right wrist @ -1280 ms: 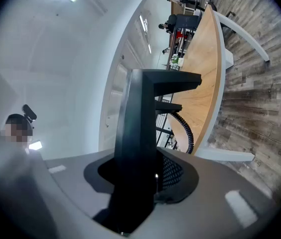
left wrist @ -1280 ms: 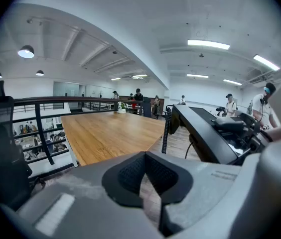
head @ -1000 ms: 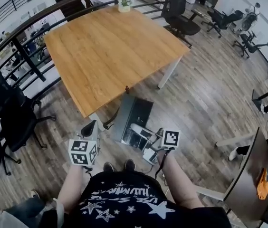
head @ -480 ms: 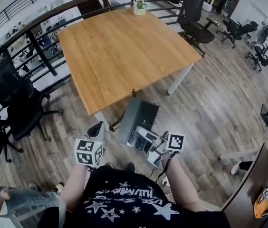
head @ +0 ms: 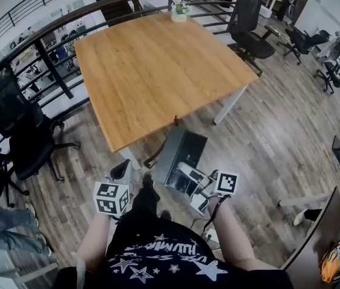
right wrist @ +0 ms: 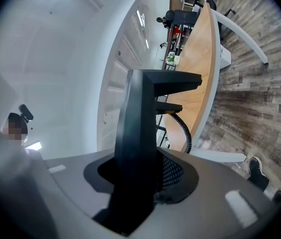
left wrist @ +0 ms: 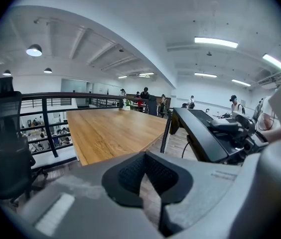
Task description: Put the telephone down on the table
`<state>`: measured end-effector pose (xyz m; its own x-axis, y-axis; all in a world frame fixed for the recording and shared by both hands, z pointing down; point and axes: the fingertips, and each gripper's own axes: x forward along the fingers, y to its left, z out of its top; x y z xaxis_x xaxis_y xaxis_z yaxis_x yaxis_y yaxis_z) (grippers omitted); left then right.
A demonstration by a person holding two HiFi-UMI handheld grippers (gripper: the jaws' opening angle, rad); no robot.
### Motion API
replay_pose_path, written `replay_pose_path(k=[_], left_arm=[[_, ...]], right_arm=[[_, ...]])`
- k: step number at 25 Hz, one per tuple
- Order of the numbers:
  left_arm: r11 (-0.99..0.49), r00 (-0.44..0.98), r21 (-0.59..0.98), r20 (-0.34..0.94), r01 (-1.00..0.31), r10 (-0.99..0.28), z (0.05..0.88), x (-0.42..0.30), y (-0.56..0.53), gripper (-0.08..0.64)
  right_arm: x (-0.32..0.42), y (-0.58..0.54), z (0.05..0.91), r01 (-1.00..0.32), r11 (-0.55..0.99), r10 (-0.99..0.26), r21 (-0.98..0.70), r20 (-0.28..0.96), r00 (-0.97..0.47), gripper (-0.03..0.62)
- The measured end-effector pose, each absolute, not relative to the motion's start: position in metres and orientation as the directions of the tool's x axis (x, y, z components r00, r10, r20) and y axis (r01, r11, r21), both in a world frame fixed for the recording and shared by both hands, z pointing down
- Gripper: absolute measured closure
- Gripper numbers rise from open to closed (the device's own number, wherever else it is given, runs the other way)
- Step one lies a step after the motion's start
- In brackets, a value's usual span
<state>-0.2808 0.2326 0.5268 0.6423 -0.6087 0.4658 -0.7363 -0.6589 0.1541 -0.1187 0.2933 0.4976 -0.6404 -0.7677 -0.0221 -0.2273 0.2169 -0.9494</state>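
Note:
In the head view my right gripper point(head: 197, 182) is shut on the near end of a dark grey desk telephone point(head: 181, 155), which hangs in the air just short of the wooden table's point(head: 158, 65) near corner. The right gripper view shows the phone's black body point(right wrist: 138, 123) clamped upright between the jaws of the right gripper point(right wrist: 140, 158), its coiled cord point(right wrist: 184, 128) dangling. My left gripper point(head: 120, 170) is held to the phone's left, apart from it. The left gripper point(left wrist: 145, 158) has its pads together with nothing between them; the telephone point(left wrist: 208, 133) shows to the right.
A small potted plant point(head: 179, 11) stands at the table's far edge. Black office chairs stand behind the table point(head: 251, 23) and to its left point(head: 13, 131). A dark railing point(head: 55, 26) curves behind the table. Another person's legs point(head: 1, 230) are at the lower left.
The table has drawn slightly nearer, and the phone and both grippers have moved a little towards it. My foot has stepped forward. The other person's legs have shifted left.

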Motion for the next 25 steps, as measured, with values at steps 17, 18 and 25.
replay_pose_path(k=[17,18,25], left_arm=[[-0.735,0.714,0.165,0.446,-0.658,-0.539,0.535,-0.208,0.065,0.558],[-0.737,0.717,0.168,0.446,-0.655,-0.536,0.535,-0.205,0.056,0.558],[-0.752,0.733,0.18,0.45,-0.634,-0.511,0.537,-0.193,-0.002,0.558]], right_arm=[[-0.06,0.15,0.505,-0.323,0.174,-0.815,-0.93,0.047,-0.577,0.431],[-0.056,0.141,0.506,-0.324,0.165,-0.821,-0.932,0.052,-0.568,0.431],[-0.038,0.086,0.504,-0.334,0.143,-0.844,-0.932,0.061,-0.533,0.431]])
